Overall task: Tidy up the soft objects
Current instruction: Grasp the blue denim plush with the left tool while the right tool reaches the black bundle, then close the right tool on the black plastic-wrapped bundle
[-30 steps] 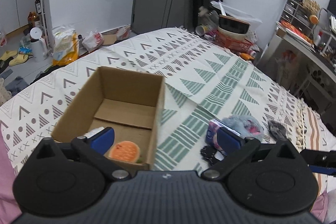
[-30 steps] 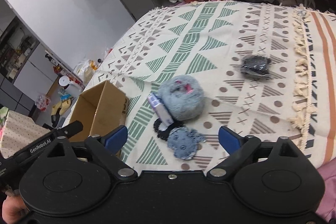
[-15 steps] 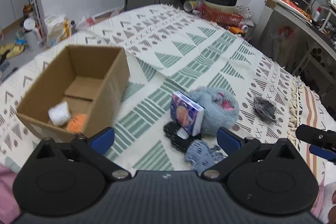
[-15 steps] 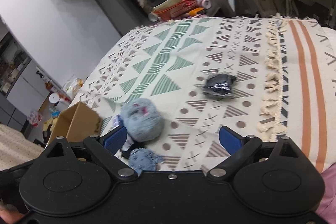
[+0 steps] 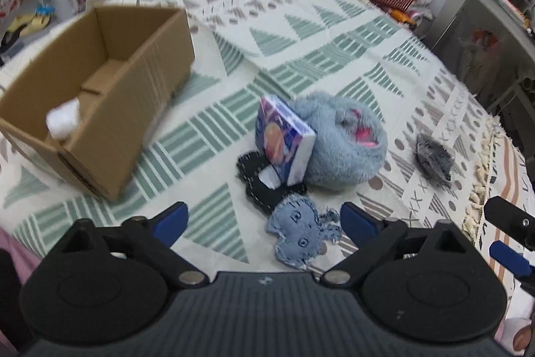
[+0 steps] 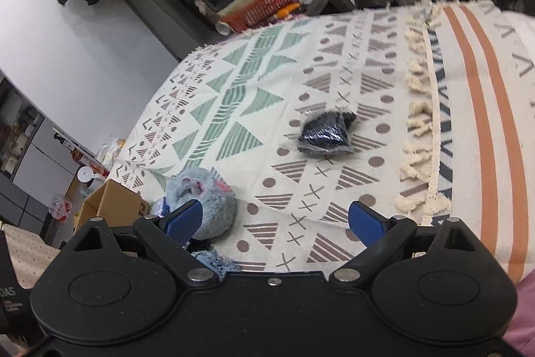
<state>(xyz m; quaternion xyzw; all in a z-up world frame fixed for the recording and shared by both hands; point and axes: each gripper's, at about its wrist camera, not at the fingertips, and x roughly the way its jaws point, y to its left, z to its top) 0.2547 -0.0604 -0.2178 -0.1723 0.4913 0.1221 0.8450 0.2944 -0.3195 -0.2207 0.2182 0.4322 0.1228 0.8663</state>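
Left wrist view: the left gripper (image 5: 262, 221) hangs above the patterned blanket (image 5: 337, 56) with its blue fingers (image 5: 169, 223) spread apart, holding nothing. A denim patch (image 5: 299, 238) lies just ahead between them, touching a black fabric piece (image 5: 255, 181). A blue tissue pack (image 5: 282, 141) leans tilted against a grey plush toy (image 5: 347, 146). A cardboard box (image 5: 133, 109) sits to the left with a white soft item (image 5: 63, 122) inside. A dark wrapped bundle (image 5: 433, 158) lies apart to the right. Right wrist view: the right gripper (image 6: 276, 221) has its fingers wide apart and empty. The plush toy (image 6: 207, 199) sits just behind the left finger, the dark bundle (image 6: 326, 134) well ahead, near the blanket's tassel fringe (image 6: 419, 149).
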